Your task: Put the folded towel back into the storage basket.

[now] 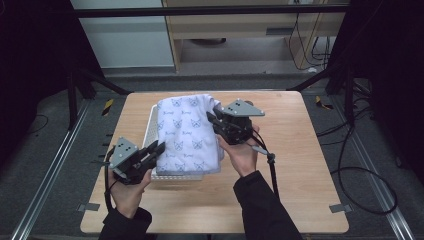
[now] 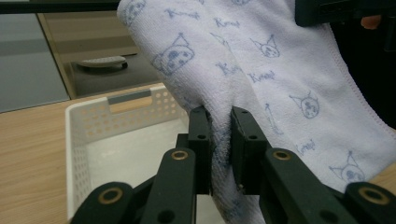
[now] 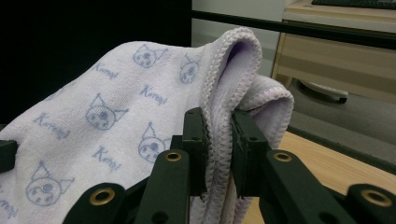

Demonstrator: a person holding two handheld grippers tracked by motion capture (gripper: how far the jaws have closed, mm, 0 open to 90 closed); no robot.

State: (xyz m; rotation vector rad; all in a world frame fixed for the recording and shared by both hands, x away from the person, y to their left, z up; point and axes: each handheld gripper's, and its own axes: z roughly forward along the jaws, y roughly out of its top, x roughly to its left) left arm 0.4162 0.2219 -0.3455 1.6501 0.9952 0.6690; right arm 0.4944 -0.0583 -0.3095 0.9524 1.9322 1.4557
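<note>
A pale lilac towel (image 1: pixel 189 134) printed with blue cat faces hangs over a white perforated basket (image 1: pixel 153 122) on the wooden table (image 1: pixel 295 145), held up between both tools. The left gripper (image 1: pixel 156 150) has its jaws clamped on a fold at the towel's near left edge, and the right gripper (image 1: pixel 214 118) pinches the stitched hem at the far right corner

The towel (image 3: pixel 116 121) carries a small blue script word printed again and again between cat-face drawings; it seems to begin "K" but is too blurred to read surely. No other writing can be read.
</note>
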